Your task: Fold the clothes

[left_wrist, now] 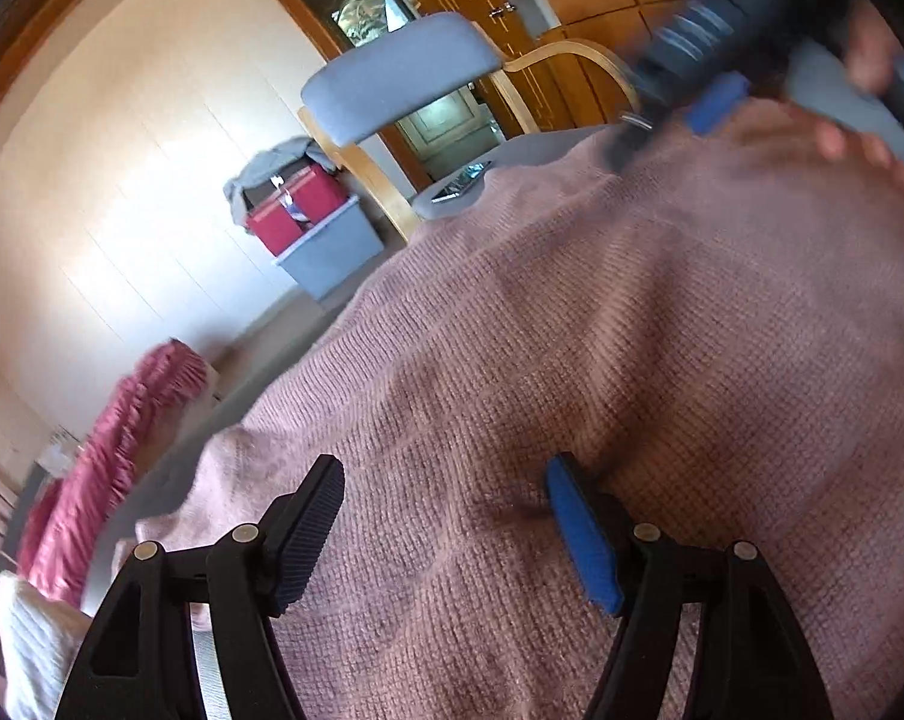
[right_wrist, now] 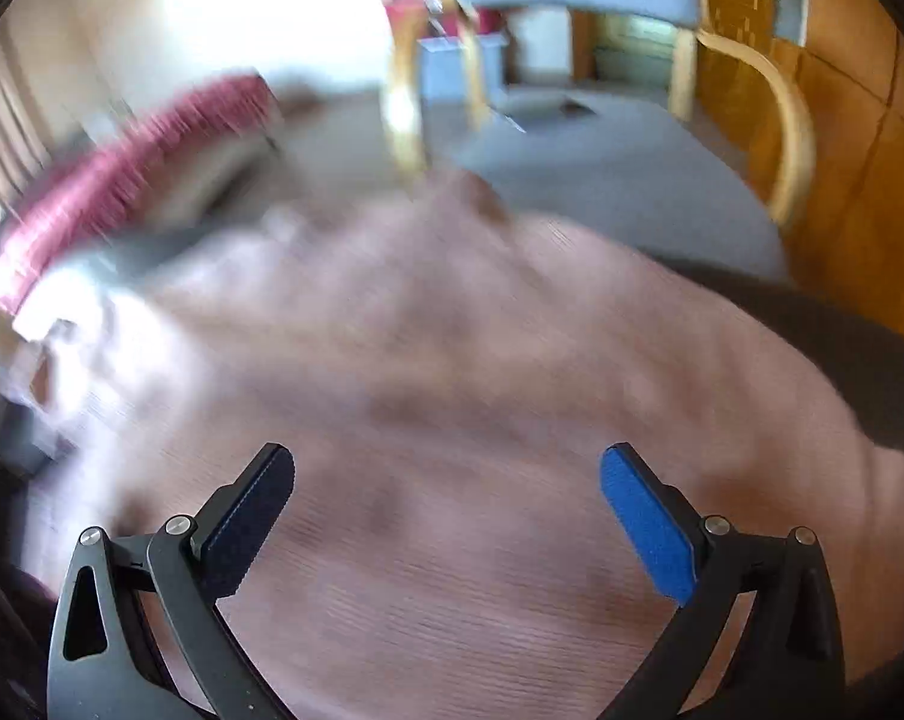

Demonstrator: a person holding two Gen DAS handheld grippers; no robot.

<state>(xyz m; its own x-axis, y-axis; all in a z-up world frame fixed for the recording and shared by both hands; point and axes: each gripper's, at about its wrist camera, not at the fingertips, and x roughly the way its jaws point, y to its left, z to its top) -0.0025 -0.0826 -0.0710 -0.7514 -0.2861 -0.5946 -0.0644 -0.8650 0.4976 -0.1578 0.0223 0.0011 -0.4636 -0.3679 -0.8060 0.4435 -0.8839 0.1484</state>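
Hovering with jaws spread wide and gripping nothing, the left gripper point(left_wrist: 446, 531) is angling down over a pink knit sweater point(left_wrist: 571, 330) lying across a grey seat cushion point(right_wrist: 631, 180), while the right gripper point(right_wrist: 446, 525) is hanging equally wide, empty, above the same fabric.

pink sweater point(left_wrist: 601, 330) coarse waffle-knit cloth, matt, left tongs point(left_wrist: 446, 531) matt black plastic, ribbed dark pad, blue rough pad, chair point(left_wrist: 392, 84) grey cloth, pale glossy bentwood frame, cabinet doors point(right_wrist: 859, 138) glossy wood, bin point(left_wrist: 332, 252) smooth plastic
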